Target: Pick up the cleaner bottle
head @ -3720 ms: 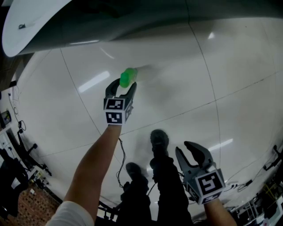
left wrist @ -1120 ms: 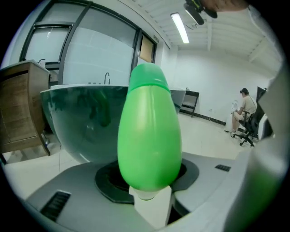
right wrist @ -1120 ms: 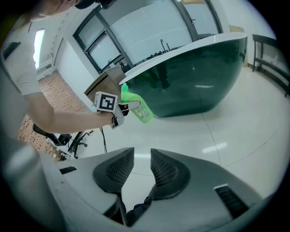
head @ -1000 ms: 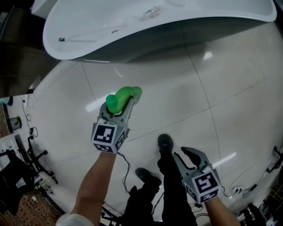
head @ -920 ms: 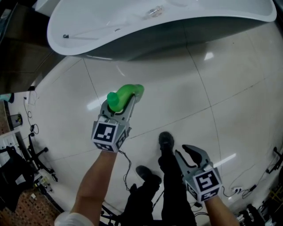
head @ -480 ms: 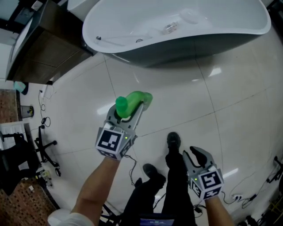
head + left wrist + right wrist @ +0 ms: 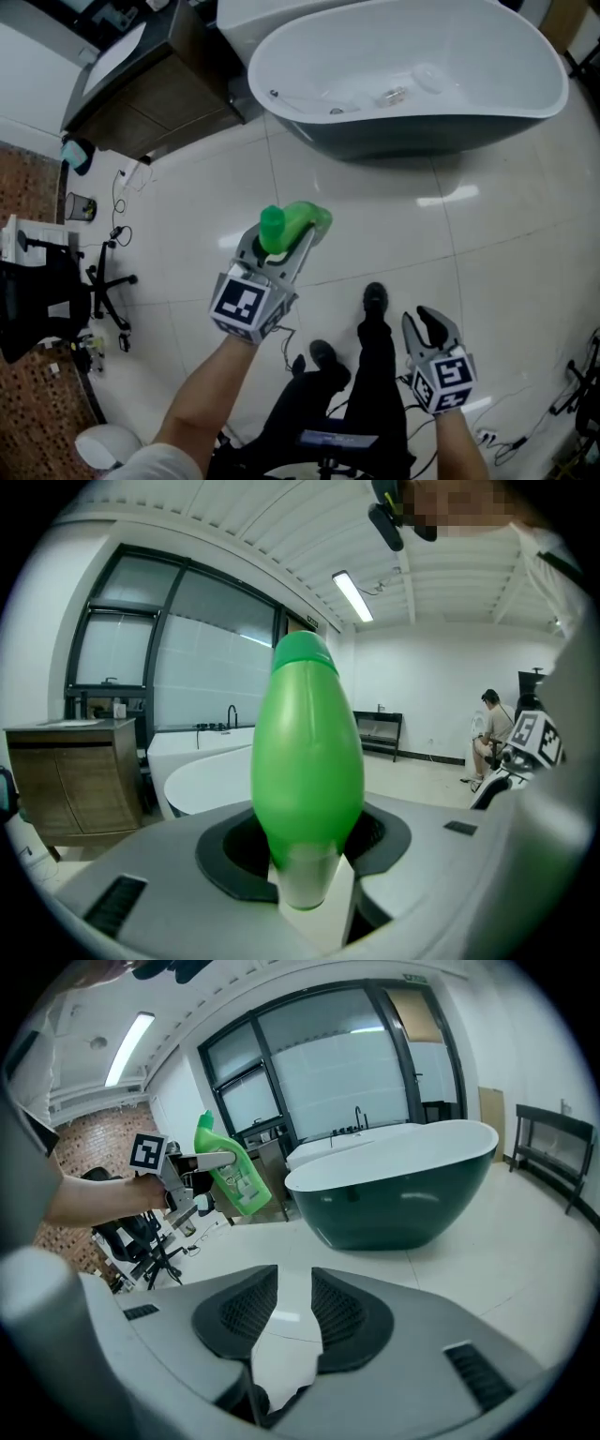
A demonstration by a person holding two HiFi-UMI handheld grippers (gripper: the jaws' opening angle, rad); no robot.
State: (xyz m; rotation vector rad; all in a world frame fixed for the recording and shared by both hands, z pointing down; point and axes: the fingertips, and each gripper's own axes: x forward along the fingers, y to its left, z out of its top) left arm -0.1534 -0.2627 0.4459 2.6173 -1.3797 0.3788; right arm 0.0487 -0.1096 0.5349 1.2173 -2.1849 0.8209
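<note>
Your left gripper (image 7: 279,246) is clamped on the green cleaner bottle (image 7: 302,221). The bottle is up off the white tile floor (image 7: 206,216), on the near side of the bathtub (image 7: 422,136) and left of your legs. Your right gripper (image 7: 428,323) is at near right, jaws slightly apart with nothing between them.

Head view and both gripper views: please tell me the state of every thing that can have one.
left gripper, shut on the cleaner bottle.
cleaner bottle, lifted in the air, cap on.
right gripper, jaws apart, nothing between them.
bathtub, no water seen, small items lying inside.
</note>
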